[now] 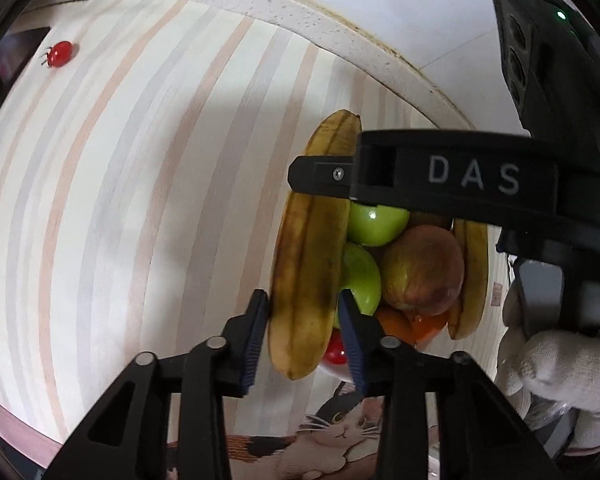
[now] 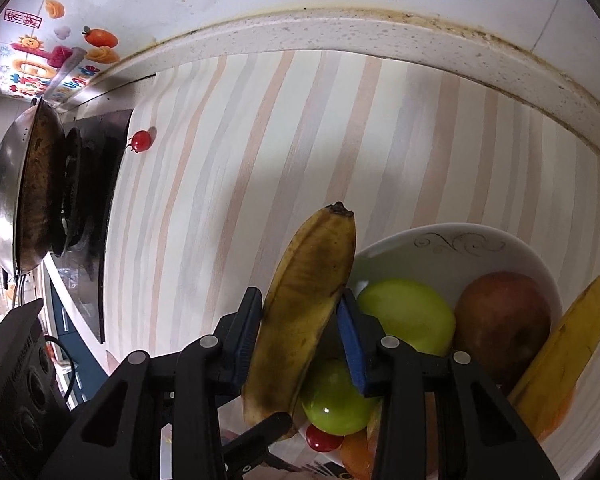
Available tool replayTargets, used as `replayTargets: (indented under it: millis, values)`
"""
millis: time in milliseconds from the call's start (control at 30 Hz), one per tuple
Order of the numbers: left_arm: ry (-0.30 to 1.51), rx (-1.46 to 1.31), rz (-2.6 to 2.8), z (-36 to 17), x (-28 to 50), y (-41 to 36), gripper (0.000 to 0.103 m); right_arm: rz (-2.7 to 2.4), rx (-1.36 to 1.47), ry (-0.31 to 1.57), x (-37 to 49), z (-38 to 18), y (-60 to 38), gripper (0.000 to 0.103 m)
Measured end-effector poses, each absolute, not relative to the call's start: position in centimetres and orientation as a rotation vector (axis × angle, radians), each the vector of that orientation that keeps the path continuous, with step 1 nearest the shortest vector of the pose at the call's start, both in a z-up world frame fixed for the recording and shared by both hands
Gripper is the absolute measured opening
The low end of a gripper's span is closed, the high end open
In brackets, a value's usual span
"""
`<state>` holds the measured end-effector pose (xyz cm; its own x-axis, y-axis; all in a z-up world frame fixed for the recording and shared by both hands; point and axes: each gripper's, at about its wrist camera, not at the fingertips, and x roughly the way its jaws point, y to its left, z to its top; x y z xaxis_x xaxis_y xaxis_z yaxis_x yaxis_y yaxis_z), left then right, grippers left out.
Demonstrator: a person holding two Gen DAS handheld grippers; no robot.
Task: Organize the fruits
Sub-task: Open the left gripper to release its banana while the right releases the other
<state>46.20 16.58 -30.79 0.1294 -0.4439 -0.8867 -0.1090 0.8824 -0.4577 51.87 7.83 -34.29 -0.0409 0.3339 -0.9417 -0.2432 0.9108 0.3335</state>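
Observation:
A brown-spotted banana (image 1: 306,264) (image 2: 304,300) stands on end just left of a white bowl (image 2: 460,236). My left gripper (image 1: 302,300) is shut on its lower part, both blue pads pressing its sides. My right gripper (image 2: 300,296) is shut on the same banana higher up; in the left wrist view its black finger (image 1: 320,174) crosses in front of the fruit. The bowl holds two green apples (image 2: 408,316), a reddish apple (image 2: 500,320), a second banana (image 2: 568,344), oranges (image 1: 416,326) and a cherry tomato (image 2: 320,438). Another cherry tomato (image 1: 59,54) (image 2: 142,141) lies far off on the striped counter.
A wok (image 2: 24,192) sits on a black stove (image 2: 96,168) at the left end of the counter. A speckled ledge (image 2: 380,36) and a wall run along the back. A gloved hand (image 1: 560,368) holds the right gripper. A cat-print mat (image 1: 340,432) lies below the bowl.

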Motion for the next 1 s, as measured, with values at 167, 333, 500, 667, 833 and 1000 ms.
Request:
replayTargets:
  millis: [167, 333, 500, 667, 833, 1000]
  values:
    - [1.434, -0.474, -0.249, -30.6, 46.0, 16.8, 0.029, 0.445, 0.065, 1.544, 51.5, -33.8, 7.8, 0.04]
    - [1.442, -0.458, -0.259, -31.3, 47.0, 16.2, 0.032, 0.402, 0.057, 1.522, 51.7, -33.6, 7.4, 0.039]
    - [1.446, -0.402, -0.261, -30.8, 47.1, 15.5, 0.032, 0.399, 0.134, 1.546, 52.3, -33.8, 6.0, 0.039]
    - [1.456, -0.408, -0.255, -30.4, 46.9, 15.8, 0.032, 0.414, 0.156, 1.533, 51.8, -33.5, 5.6, 0.044]
    - [1.45, -0.387, -0.259, -29.4, 47.3, 15.5, 0.032, 0.429, 0.179, 1.525, 51.4, -33.0, 5.4, 0.057]
    - [1.448, -0.384, -0.243, -29.0, 47.2, 15.9, 0.032, 0.417, 0.166, 1.493, 51.1, -32.3, 5.3, 0.068]
